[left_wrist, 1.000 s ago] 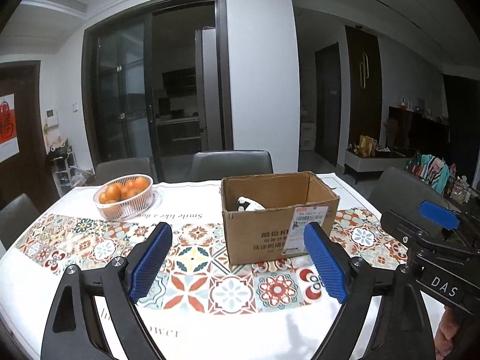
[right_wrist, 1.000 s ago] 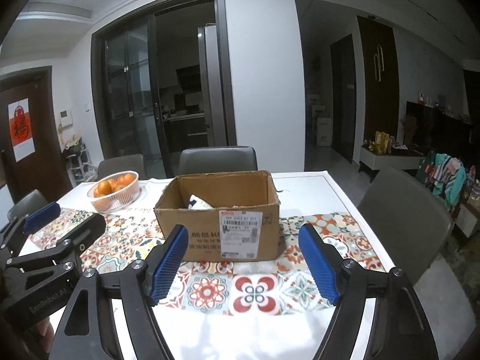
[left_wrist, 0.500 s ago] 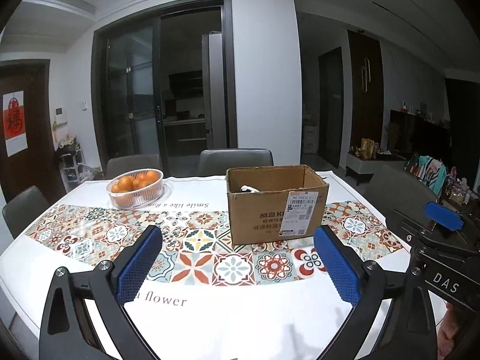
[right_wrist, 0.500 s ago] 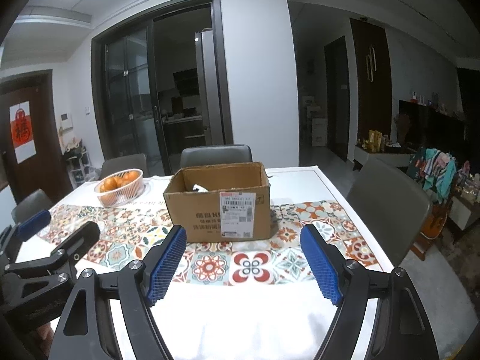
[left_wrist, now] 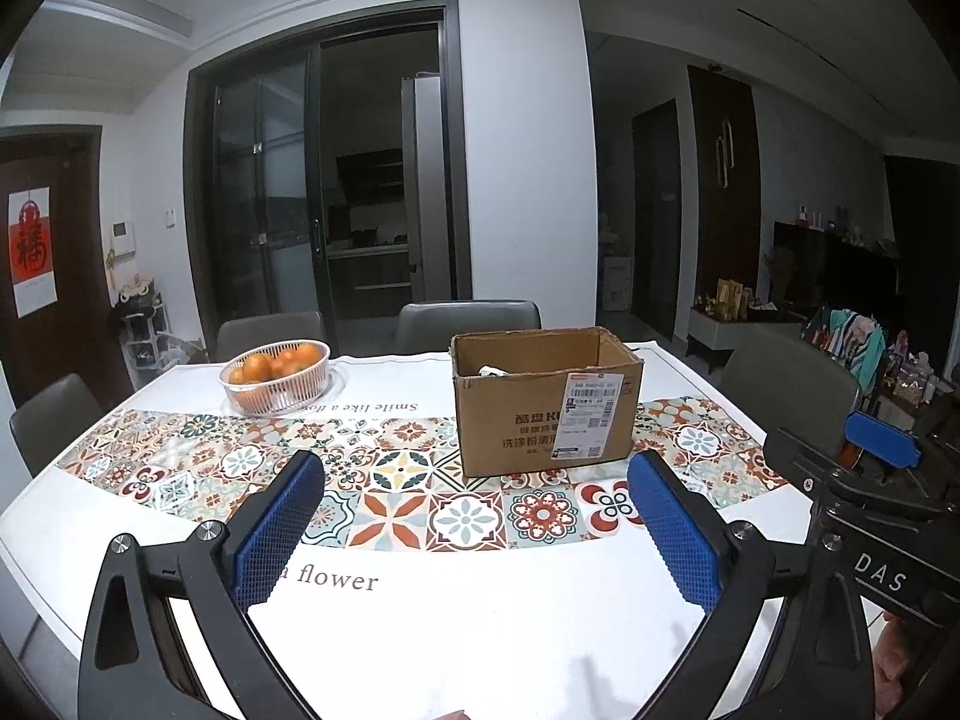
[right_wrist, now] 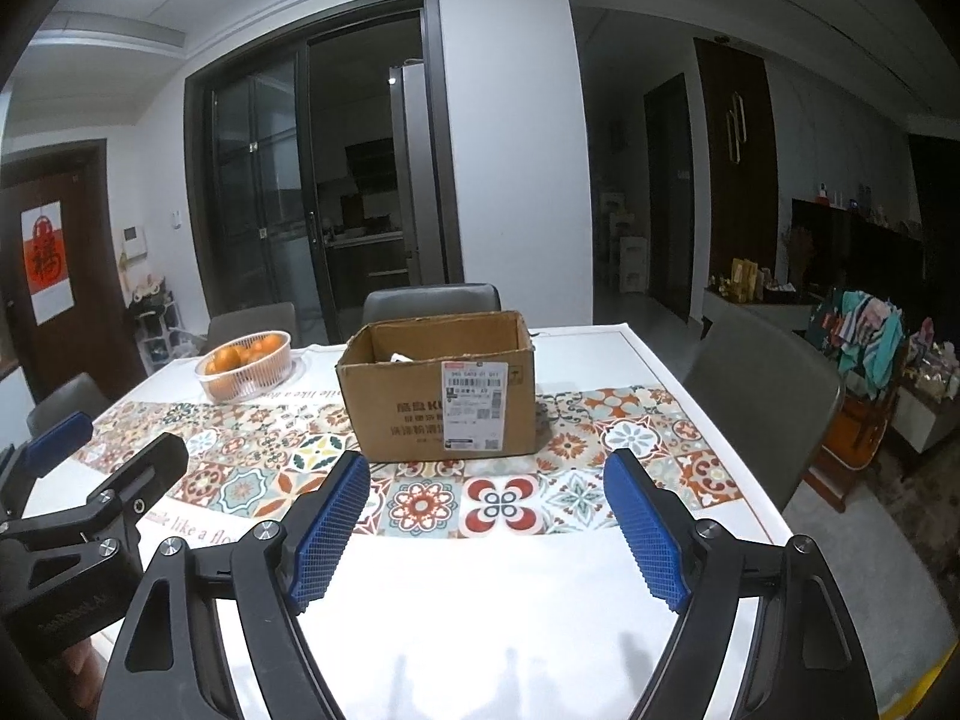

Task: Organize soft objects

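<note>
An open cardboard box point(left_wrist: 543, 405) stands on the patterned tablecloth, also in the right wrist view point(right_wrist: 441, 396). A white soft object point(left_wrist: 492, 370) peeks over its rim, also seen from the right point(right_wrist: 401, 356); most of it is hidden. My left gripper point(left_wrist: 474, 531) is open and empty, well short of the box above the table's near part. My right gripper point(right_wrist: 486, 525) is open and empty, also short of the box. Each gripper shows at the edge of the other's view.
A clear basket of oranges point(left_wrist: 276, 373) stands at the table's back left. Grey chairs point(left_wrist: 468, 318) surround the table; one stands at the right side point(right_wrist: 762, 384). The table edge point(right_wrist: 738, 462) runs along the right.
Both grippers have pulled back from the box and risen; the box looks smaller and farther away. Both stay open and empty.
</note>
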### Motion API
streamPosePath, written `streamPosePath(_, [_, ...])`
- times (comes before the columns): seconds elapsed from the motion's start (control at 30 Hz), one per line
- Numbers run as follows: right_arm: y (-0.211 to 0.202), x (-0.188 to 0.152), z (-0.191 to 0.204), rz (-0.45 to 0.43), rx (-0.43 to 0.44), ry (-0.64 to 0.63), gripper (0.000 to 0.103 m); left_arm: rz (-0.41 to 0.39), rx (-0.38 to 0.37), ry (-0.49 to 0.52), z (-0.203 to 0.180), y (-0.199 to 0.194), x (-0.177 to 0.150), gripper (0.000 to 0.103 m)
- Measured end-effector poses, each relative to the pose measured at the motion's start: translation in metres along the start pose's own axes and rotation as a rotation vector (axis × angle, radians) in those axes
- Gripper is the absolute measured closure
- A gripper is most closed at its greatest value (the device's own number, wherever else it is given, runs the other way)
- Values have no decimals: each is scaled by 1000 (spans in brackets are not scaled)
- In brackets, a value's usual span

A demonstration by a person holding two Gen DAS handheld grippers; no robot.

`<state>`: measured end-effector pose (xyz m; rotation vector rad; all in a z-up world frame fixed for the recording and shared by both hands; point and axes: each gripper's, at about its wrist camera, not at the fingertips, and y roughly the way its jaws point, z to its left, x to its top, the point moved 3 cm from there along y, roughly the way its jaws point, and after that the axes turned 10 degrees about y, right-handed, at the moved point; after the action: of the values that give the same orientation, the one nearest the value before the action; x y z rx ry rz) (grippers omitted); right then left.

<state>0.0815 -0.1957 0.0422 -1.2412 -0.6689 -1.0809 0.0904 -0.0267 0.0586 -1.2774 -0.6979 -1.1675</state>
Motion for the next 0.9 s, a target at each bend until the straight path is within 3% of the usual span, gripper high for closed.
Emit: streamPosePath(0.9, [-6, -14, -2, 0, -24, -10, 21, 27, -17, -5, 1, 3, -15, 0])
